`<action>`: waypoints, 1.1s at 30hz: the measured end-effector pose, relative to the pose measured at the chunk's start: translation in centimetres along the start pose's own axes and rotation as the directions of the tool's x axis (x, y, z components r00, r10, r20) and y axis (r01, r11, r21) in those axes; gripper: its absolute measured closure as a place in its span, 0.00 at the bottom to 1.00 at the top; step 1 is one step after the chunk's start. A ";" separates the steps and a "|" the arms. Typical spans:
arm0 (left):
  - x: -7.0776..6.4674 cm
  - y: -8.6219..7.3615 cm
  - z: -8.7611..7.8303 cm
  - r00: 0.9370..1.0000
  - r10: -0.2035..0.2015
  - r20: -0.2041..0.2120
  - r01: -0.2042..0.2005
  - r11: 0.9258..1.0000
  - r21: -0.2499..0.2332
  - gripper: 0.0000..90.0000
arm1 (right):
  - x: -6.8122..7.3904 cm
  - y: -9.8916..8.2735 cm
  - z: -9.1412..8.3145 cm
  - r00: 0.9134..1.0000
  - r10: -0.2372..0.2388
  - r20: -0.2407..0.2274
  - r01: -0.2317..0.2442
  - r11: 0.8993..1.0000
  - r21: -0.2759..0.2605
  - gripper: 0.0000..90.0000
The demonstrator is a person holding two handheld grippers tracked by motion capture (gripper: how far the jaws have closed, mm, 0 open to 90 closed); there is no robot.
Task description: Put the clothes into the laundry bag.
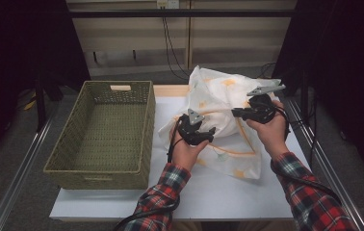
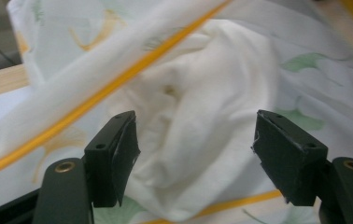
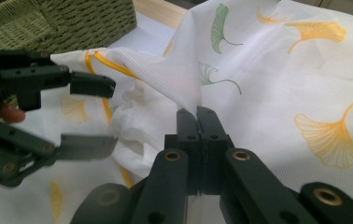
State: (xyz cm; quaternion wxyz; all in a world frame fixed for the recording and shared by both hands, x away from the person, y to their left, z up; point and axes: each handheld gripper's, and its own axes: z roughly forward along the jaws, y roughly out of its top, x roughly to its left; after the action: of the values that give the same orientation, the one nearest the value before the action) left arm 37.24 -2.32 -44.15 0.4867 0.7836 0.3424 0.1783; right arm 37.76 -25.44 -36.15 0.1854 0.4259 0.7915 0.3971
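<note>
Cloth (image 1: 228,103) bunched at counter (image 1: 209,197) right half, my right gripper (image 3: 197,114) jaws pinching a fold; left gripper (image 2: 195,154) jaws wide, unclamped. Green basket (image 1: 104,137) sits by left edge.

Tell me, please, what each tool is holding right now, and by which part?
The right tool is shut on a raised fold of the white leaf-print cloth. The left tool stands open before the cloth, holding nothing.

The left gripper (image 1: 209,132) has its jaws apart; the right gripper (image 1: 235,113) is clamped closed.
</note>
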 end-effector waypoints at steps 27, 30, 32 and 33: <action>0.9 -0.7 6.2 0.997 0.067 -0.040 -0.063 0.995 0.079 1.00 | -0.6 -0.8 -0.8 0.998 0.021 -0.051 -0.022 1.000 -0.010 0.99; 1.8 -0.2 6.2 0.995 0.068 -0.066 -0.064 0.996 0.057 1.00 | -0.8 -0.9 -0.7 0.998 0.031 -0.058 -0.031 0.999 -0.012 0.99; 2.3 0.3 6.2 0.995 0.057 -0.083 -0.055 0.998 0.033 1.00 | -0.8 -1.0 -0.7 0.998 0.027 -0.059 -0.027 1.000 -0.008 0.99; 2.3 0.3 6.2 0.995 0.057 -0.083 -0.055 0.998 0.033 1.00 | -0.8 -1.1 -0.7 0.998 0.028 -0.065 -0.028 1.000 -0.009 0.99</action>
State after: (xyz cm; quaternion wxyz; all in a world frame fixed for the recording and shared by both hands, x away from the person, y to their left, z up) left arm 42.75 -4.67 -46.90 0.4548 0.7920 0.3431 0.2194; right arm 37.23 -26.80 -36.59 0.1562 0.4229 0.7891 0.4173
